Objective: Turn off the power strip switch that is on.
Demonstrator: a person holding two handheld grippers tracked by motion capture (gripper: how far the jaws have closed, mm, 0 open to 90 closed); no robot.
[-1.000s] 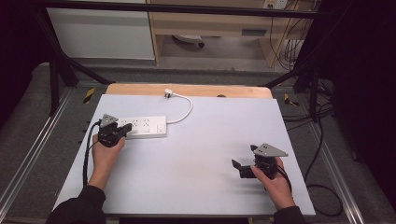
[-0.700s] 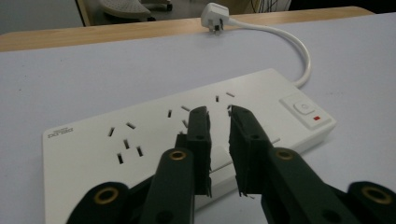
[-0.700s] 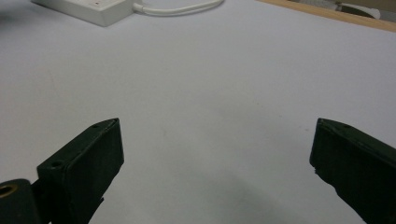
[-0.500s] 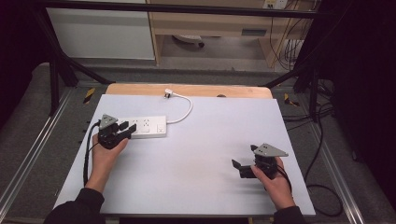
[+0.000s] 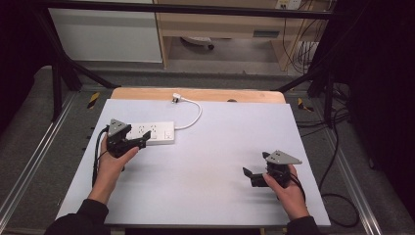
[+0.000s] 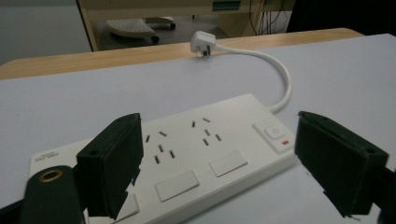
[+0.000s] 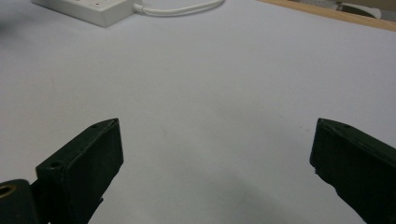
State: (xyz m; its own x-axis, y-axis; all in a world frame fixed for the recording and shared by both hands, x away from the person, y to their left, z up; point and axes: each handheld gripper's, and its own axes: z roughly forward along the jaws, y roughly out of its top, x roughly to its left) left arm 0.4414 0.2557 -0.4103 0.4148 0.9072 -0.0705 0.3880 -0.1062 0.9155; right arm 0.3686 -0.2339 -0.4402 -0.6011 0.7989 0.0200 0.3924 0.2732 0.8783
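**Left gripper open over the power strip, right gripper open above bare worktop**

Near the worktop's left edge, the left hand holds the left gripper at the near-left end of the power strip. Its jaws have just been opening and now stand wide apart. In the left gripper view the strip lies beneath and beyond the gap, with the left jaw over the strip's near end and the right jaw off its switch end. Whether either pad rests on the casing is hard to tell from here; nothing is clamped between them.

The strip lies flat toward the far-left part of the worktop, roughly parallel to the far edge. Its sockets face up, with a rocker switch at its right end. From that end a white cord curves toward the far edge and ends in a plug lying on the wooden strip along that edge.

Toward the near-right corner, well apart from the strip, the right hand holds the right gripper, pointing left across the worktop. The right gripper view shows its jaws spread wide with only bare surface between them, and a corner of the strip far off.
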